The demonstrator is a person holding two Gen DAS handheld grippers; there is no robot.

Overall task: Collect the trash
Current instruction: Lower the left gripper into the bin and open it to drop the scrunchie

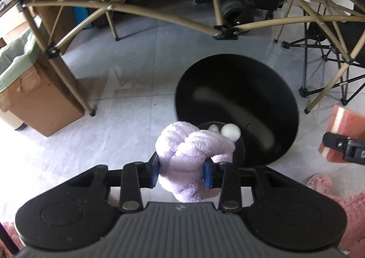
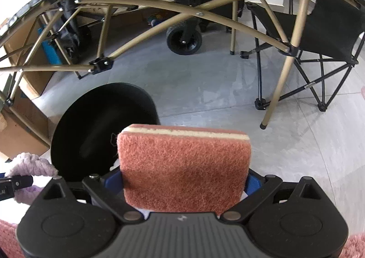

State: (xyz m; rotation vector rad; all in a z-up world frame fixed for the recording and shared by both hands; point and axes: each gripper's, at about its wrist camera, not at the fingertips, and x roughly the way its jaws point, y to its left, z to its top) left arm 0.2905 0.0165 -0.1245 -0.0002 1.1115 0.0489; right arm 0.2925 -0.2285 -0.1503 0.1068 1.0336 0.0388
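the left gripper is closed on a knotted lilac fleece cloth, its blue pads pressing the bundle from both sides, with a white pompom sticking out at the far end. the right gripper is clamped on a pink scouring sponge, which stands upright between the jaws with its cream foam layer along the top edge.

just beyond both grippers sits a round black bin on the floor, its mouth tipped toward the cameras; the inside looks dark and glossy, and whether anything is already in it cannot be told. from the left wrist view the cloth hangs at the near rim of the bin; from the right wrist view the sponge is just beside the bin's right edge.

judging by this, the step in hand is dropping both pieces of trash in. to do it well, each load should be carried fully over the opening before the jaws let go, since the fleece is soft and may snag on a pad, and the light sponge could bounce off the rim.

the floor is pale grey tile. over it stands a folding table frame of tan tubes, a cardboard box with a green liner at left, a black folding chair at right, and a wheeled cart behind.
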